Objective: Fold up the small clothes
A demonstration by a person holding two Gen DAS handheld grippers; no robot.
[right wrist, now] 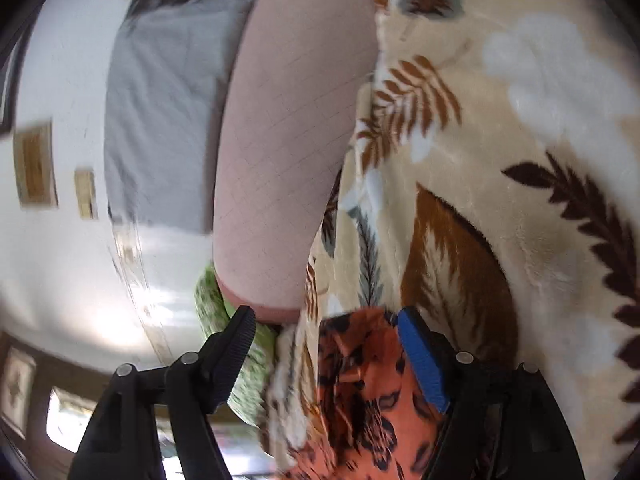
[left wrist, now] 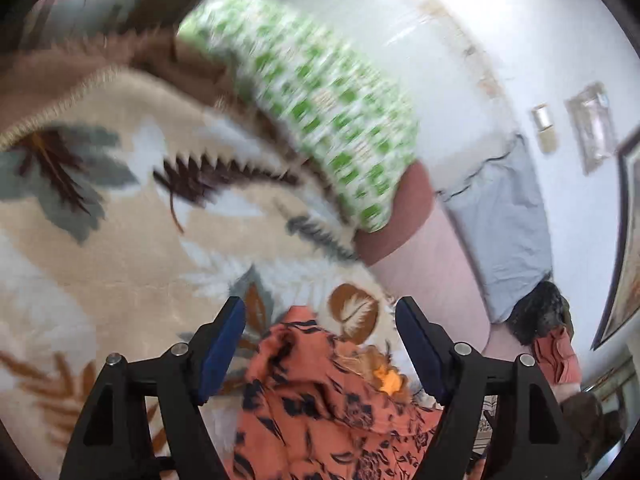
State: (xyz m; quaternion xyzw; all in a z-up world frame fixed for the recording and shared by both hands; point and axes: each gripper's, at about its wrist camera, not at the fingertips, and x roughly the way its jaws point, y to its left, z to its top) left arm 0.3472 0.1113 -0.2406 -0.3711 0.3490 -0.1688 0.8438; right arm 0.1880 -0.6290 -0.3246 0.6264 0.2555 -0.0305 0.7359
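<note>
Nearest to me, my left gripper (left wrist: 320, 354) stands with its jaws wide apart, and the orange garment (left wrist: 320, 412) with dark flower print lies bunched between them; the blue pads (left wrist: 222, 350) do not press on it. My right gripper (right wrist: 326, 354) is the same, jaws spread, the orange garment (right wrist: 360, 392) between them and just beside the blue pad (right wrist: 422, 360), not clamped. The garment rests on the beige blanket (left wrist: 120, 248) with leaf pattern, at its near edge. Beyond the garment, on the far side of the blanket, I see a pink pillow (right wrist: 288, 128) and a green-and-white checked cloth (left wrist: 320, 108), blurred. Behind the pillow is a grey cushion (left wrist: 504, 224), then the white wall (left wrist: 500, 40) with small frames (left wrist: 592, 128)
</note>
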